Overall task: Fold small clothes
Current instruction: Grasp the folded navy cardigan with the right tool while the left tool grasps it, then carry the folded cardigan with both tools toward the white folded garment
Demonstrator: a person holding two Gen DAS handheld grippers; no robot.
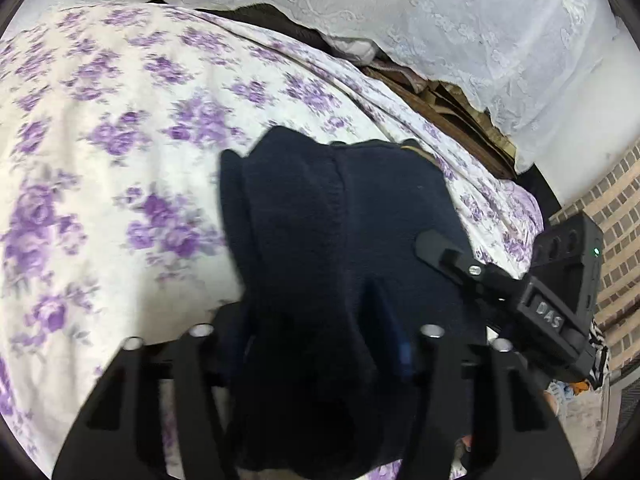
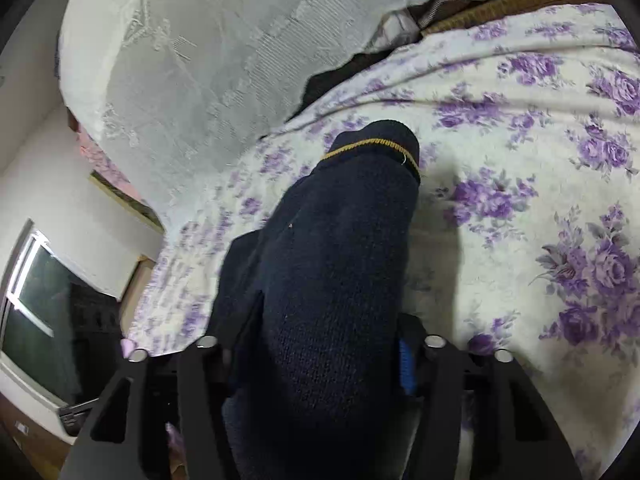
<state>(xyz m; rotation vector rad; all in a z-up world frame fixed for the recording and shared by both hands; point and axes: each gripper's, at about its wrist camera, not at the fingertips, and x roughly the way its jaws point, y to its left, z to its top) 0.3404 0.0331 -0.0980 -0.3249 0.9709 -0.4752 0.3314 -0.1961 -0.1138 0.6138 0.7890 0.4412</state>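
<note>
Covering the bed, a purple-flowered sheet [image 1: 120, 160] meets white lace curtain [image 1: 440, 20].

This is a bedroom in a home, with a bed under a purple flower sheet [image 1: 120, 128], a white lace curtain [image 2: 208, 60], a brick wall [image 1: 618, 208] and a window [image 2: 32, 300].

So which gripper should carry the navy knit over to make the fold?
Probably the right gripper. The navy knit runs straight out to its yellow-trimmed end, free above the floral sheet. The left gripper holds bunched cloth.
</note>
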